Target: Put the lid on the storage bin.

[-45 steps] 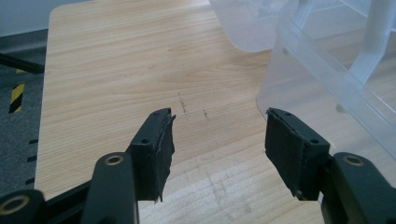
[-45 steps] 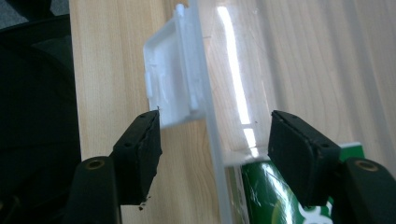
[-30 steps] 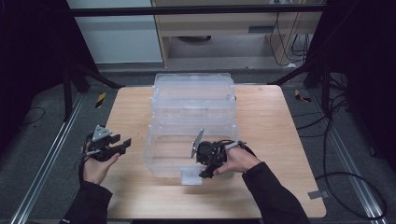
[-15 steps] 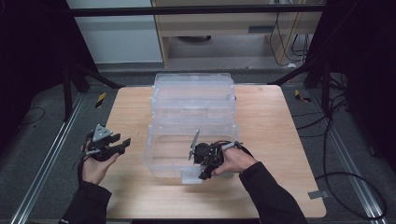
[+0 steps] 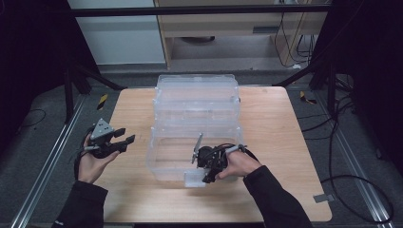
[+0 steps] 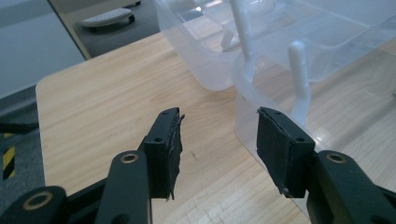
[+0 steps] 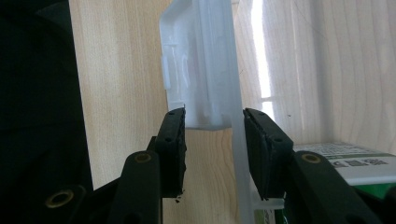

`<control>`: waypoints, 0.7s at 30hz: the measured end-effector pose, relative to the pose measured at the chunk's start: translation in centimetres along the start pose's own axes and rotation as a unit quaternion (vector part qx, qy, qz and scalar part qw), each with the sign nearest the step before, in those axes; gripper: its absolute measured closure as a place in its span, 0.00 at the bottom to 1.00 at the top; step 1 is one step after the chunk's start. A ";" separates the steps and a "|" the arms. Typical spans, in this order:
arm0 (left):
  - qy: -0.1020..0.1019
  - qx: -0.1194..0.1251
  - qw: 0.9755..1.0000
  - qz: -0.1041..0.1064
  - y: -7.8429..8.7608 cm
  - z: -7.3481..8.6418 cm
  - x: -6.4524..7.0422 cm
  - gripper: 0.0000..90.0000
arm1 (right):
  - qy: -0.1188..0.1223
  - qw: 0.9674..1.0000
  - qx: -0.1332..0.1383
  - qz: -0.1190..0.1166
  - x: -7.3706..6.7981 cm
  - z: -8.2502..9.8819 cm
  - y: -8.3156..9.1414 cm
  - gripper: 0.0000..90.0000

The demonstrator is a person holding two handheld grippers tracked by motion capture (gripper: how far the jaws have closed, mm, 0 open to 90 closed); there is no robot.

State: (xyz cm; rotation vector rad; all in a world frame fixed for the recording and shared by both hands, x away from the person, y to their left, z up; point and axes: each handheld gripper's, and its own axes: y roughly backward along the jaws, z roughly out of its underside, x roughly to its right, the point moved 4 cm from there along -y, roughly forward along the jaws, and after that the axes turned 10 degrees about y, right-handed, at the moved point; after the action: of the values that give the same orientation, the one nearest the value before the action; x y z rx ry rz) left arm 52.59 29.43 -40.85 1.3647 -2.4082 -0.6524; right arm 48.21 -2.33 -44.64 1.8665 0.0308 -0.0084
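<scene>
Three clear plastic bins stand in a row down the middle of the wooden table. My right gripper reaches down over the front wall of the nearest bin. Its jaws have just been closing and are now shut on that bin's white latch flap together with the thin wall edge. My left gripper hovers open over the table's left side with nothing between its pads. The near bin's corner lies just beyond its right jaw.
The middle bin and the far bin sit close behind the near one. A green and white label shows through the bin wall. Bare wood lies on both sides of the bins. Dark frame rails and cables border the table.
My left gripper has risen a little. My right gripper stays at the near bin's front wall, and its jaws have drawn in around the latch.
</scene>
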 end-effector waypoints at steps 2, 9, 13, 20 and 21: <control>-0.010 0.002 1.000 0.018 0.2 -0.8 0.2 0.54 | 0.000 1.000 0.002 0.000 0.0 0.0 0.0 0.67; -0.080 -0.010 0.995 0.050 0.5 -4.0 1.1 0.51 | 0.003 1.000 0.001 0.003 0.0 0.0 0.0 0.67; -0.108 -0.017 0.992 0.063 0.5 -6.0 1.9 0.50 | 0.003 1.000 0.000 0.004 -0.1 0.0 0.0 0.67; -0.155 -0.026 0.984 0.082 0.1 -9.3 3.1 0.50 | 0.006 1.000 0.001 0.002 -0.1 0.0 -0.1 0.66; -0.155 -0.026 0.984 0.082 0.1 -9.3 3.1 0.49 | 0.005 1.000 0.000 0.003 -0.1 0.0 -0.1 0.66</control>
State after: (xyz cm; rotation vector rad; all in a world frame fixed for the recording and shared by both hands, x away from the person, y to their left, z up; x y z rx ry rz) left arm 55.28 24.60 -32.77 1.0980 -2.6853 -0.9340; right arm 48.11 -2.28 -44.75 1.8669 0.0328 0.0049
